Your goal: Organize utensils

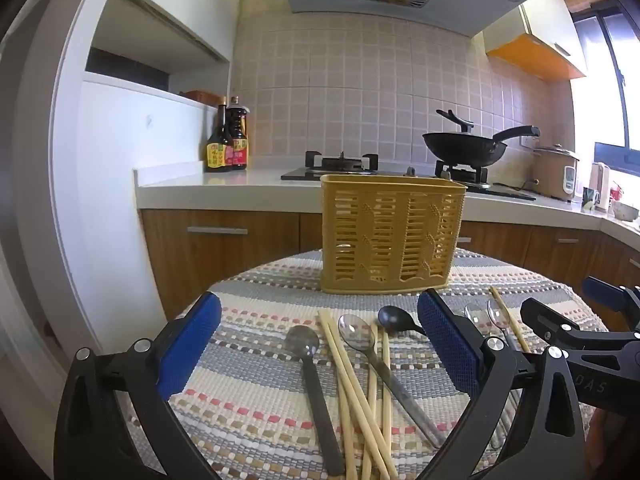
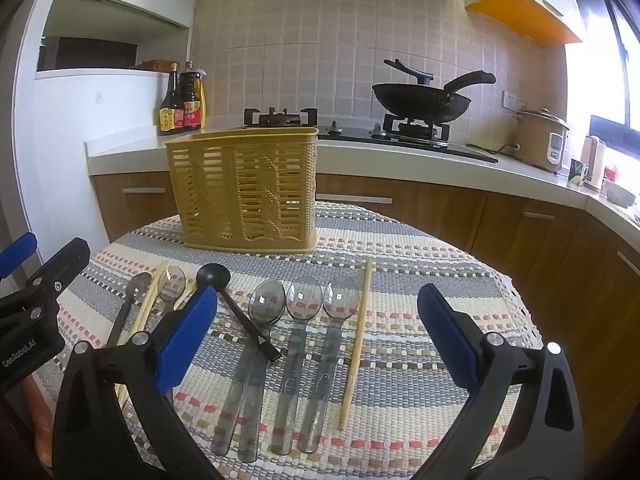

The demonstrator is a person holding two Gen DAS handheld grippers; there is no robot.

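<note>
Left gripper (image 1: 320, 344) jaws wide apart, nothing held, hovering over the near-left pile: crossed chopsticks (image 1: 352, 384), a dark-handled spoon (image 1: 310, 380), a clear spoon (image 1: 372, 356). Right gripper (image 2: 318, 330) also spread wide and holding nothing, over three clear spoons (image 2: 304, 320) laid side by side, with a small black scoop (image 2: 236, 300) lying across the leftmost one.

Readable text: "GenRoboLAI" on the left gripper body, right view only; "OAS" fragment on the right gripper body, left view only. Sauce bottles (image 2: 182, 108) have labels, too small to read.

Right view alone shows the single chopstick (image 2: 356, 344) full length, right of the spoons.

Yellow slotted utensil basket (image 1: 390, 236) stands upright on the far side of the striped woven tablecloth (image 2: 432, 276). Behind: white counter, gas hob, black wok (image 2: 420, 100), rice cooker (image 2: 540, 140), tiled wall.
</note>
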